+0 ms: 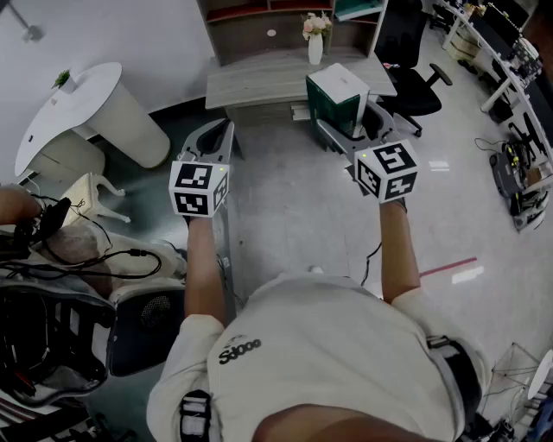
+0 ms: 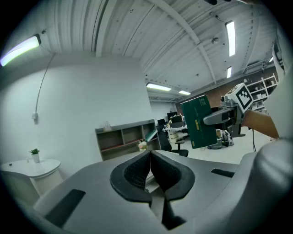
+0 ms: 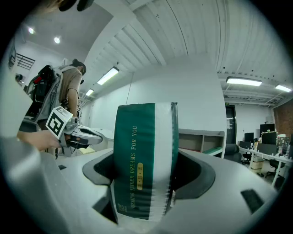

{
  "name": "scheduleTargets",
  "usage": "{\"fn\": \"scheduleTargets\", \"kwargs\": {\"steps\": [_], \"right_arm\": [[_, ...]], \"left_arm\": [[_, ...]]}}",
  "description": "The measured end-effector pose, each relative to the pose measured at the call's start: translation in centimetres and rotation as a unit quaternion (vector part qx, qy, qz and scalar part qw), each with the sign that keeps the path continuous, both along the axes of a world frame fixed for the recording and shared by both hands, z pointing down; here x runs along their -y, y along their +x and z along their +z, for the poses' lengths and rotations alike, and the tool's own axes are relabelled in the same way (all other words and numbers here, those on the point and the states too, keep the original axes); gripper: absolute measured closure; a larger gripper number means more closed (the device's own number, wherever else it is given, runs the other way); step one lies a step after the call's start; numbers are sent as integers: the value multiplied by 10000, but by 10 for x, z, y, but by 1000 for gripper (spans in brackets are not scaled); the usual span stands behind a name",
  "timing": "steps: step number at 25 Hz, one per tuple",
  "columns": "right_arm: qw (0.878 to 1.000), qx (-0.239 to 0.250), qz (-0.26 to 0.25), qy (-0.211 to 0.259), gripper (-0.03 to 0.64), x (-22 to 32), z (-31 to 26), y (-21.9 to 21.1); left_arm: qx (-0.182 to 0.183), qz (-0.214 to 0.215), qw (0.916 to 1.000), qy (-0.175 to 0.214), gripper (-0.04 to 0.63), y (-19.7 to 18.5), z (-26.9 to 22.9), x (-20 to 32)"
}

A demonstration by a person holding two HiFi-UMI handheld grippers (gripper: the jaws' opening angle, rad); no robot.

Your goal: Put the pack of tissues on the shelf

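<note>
Pack of tissues (image 3: 143, 155) sits upright, clamped between the widely spread jaws of the right gripper (image 1: 357, 121) and held level in the air short of the shelf (image 1: 259, 22), apparently for carrying there, while the left gripper (image 2: 150, 171), jaws together and empty, hovers likewise short of the shelf.

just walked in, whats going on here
A person holds a two-jaw gripper in each hand. The right gripper is clamped on a green and white pack of tissues, carried in the air. The left gripper is shut and empty. The shelf stands ahead behind a desk; the pack is not on it yet.
</note>
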State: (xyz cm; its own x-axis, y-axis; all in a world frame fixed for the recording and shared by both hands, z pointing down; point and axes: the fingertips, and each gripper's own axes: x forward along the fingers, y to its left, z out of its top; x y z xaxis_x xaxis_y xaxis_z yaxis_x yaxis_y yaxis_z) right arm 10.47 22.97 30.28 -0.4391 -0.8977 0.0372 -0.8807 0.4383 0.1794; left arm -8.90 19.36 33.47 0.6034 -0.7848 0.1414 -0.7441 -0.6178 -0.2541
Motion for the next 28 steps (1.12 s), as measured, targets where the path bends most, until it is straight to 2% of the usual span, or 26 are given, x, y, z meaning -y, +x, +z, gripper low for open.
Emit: {"fn": "scheduleTargets", "kwargs": {"steps": [6, 12, 18, 23, 28], "right_arm": [[10000, -44, 31, -48, 250, 9, -2, -15], [9998, 156, 55, -89, 250, 8, -6, -30], [9996, 132, 254, -86, 250, 23, -7, -29], [9995, 67, 291, -47, 250, 64, 11, -16], [9999, 9, 157, 39, 250, 129, 15, -5]], "left_arm": [[-19, 57, 10000, 21, 577, -14, -6, 8], [-6, 202, 9998, -14, 577, -24, -5, 14], [26, 315, 9995, -78, 577, -30, 1, 35], [28, 240, 9996, -110, 577, -23, 21, 72], [11, -16, 10000, -95, 576, -20, 25, 136]]}}
